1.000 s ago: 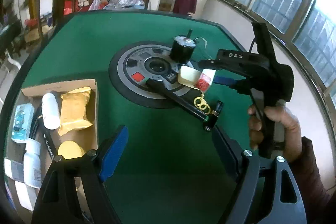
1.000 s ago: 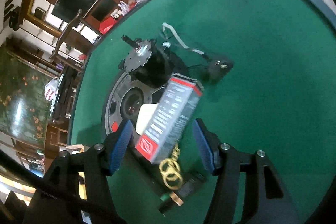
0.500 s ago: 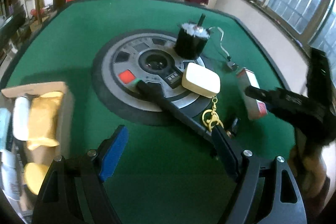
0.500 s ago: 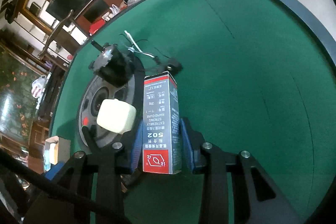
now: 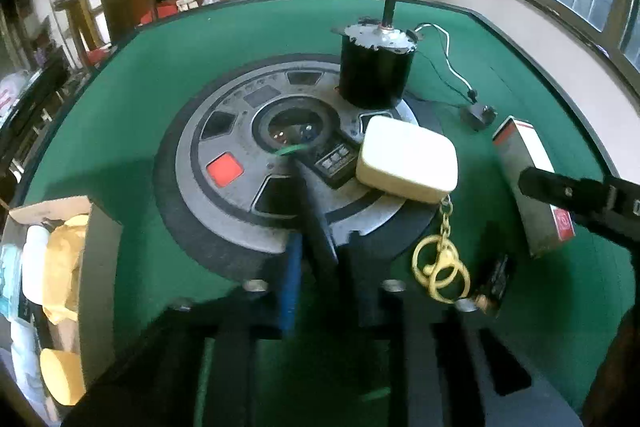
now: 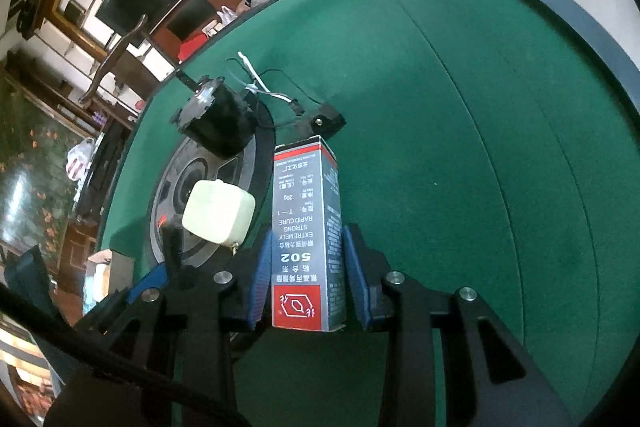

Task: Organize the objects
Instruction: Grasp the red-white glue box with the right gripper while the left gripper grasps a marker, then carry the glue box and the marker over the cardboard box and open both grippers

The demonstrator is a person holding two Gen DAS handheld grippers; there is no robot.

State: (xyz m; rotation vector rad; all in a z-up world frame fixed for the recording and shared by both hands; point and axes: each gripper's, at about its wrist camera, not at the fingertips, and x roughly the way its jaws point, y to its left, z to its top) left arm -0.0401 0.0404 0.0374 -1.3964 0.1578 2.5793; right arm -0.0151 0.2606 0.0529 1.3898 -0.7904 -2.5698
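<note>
Left tool [image 5: 320,263]: wide half a second ago, now narrowed around black rod [image 5: 316,227] lying across grey disc [image 5: 224,211] on green desk [image 5: 128,99]; pads at rod's sides, firm contact unclear through blur.

Right tool [image 6: 306,275]: still clamped on glue box [image 6: 306,247], box apparently just off desk.

Cardboard box [image 5: 92,267] of sorted items sits at left. Judgement: both picks nearly secured; carry to cardboard box follows.

White case [image 5: 406,159] with gold keyring [image 5: 440,271] and black motor [image 5: 376,67] remain unsorted.

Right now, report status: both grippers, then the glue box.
Left gripper shut on black rod. Right gripper shut on 502 glue box. Cream case and motor close left of box.
</note>
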